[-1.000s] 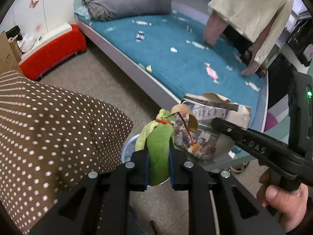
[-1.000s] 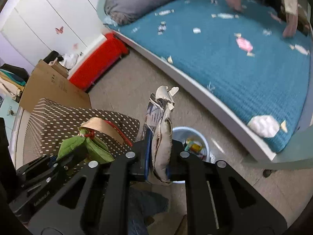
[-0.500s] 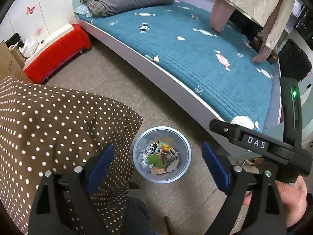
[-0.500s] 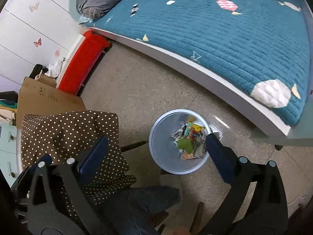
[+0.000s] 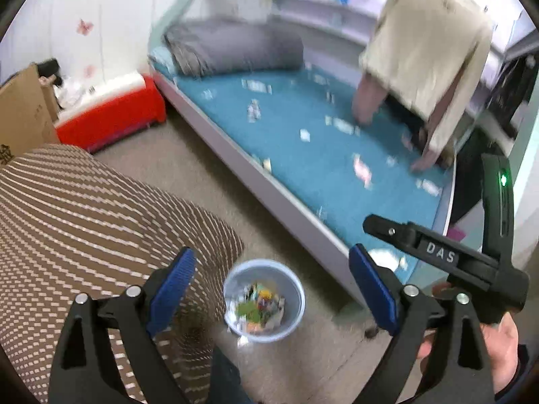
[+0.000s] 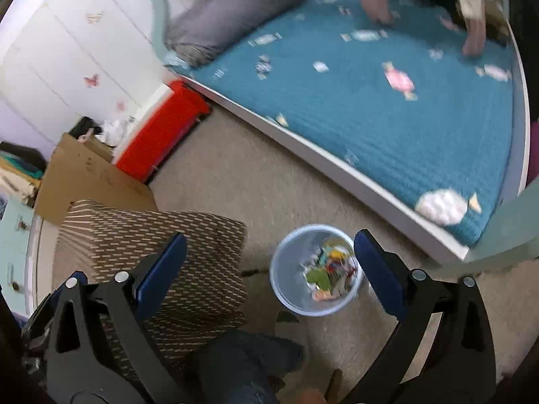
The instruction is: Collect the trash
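1. Both views are smeared by motion blur, so the scraps in the trash bin (image 5: 264, 299) read only as a mix of green, yellow and white bits; single pieces cannot be made out
2. A second person (image 5: 422, 50) at the upper right of the left wrist view is cut off at the top edge, with no head in frame
3. The left gripper (image 5: 269, 289) is spread wide and holds nothing; its blue pads (image 5: 171, 284) frame the bin at lower centre
4. The right gripper (image 6: 267, 272) is likewise released and empty, touching nothing, with the bin just inside its right finger at lower centre
5. The bin stands upright on the floor, mouth up, between the dotted brown cushion (image 6: 151, 252) and the bed (image 6: 387, 107)
6. Wrappers (image 6: 399, 80) lie scattered on the teal bedcover in the upper right, and a crumpled white wad (image 6: 441, 207) sits near the bed's lower corner; which way each points is lost in the blur
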Tool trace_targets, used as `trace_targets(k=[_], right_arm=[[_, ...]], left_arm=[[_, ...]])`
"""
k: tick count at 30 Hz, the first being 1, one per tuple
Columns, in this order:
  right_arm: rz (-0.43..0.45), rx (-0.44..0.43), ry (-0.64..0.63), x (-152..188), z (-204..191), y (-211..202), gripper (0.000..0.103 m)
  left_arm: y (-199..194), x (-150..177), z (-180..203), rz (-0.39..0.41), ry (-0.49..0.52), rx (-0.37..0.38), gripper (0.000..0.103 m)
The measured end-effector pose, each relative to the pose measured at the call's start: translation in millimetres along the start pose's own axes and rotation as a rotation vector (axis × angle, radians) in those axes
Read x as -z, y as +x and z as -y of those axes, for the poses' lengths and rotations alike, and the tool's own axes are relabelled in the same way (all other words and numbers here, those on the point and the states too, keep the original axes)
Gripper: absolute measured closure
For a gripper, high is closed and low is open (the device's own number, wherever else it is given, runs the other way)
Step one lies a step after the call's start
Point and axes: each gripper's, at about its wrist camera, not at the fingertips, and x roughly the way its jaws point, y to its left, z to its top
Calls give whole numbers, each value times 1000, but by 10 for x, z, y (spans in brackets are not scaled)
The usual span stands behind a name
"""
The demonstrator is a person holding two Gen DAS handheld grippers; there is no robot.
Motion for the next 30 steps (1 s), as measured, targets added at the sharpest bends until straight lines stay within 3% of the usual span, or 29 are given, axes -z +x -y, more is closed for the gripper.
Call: trace_targets(k=[3, 7, 11, 20, 30], right_arm=[[51, -2, -59, -13, -292, -296, 6], [99, 7, -127, 42, -657, -590, 6], [147, 1, -210, 112, -1048, -870, 6], [292, -37, -346, 321, -1876, -1557, 6], [431, -75, -492, 624, -2561, -2137, 6]], left_arm=[[-403, -10, -127, 100, -22, -59, 6], [-803, -6, -322, 138, -74, -88, 6], [-1215, 24, -474, 179, -45, -208, 6], [-2178, 105, -956, 294, -99, -408, 6], [-3031, 197, -1148, 424, -111, -553, 5]])
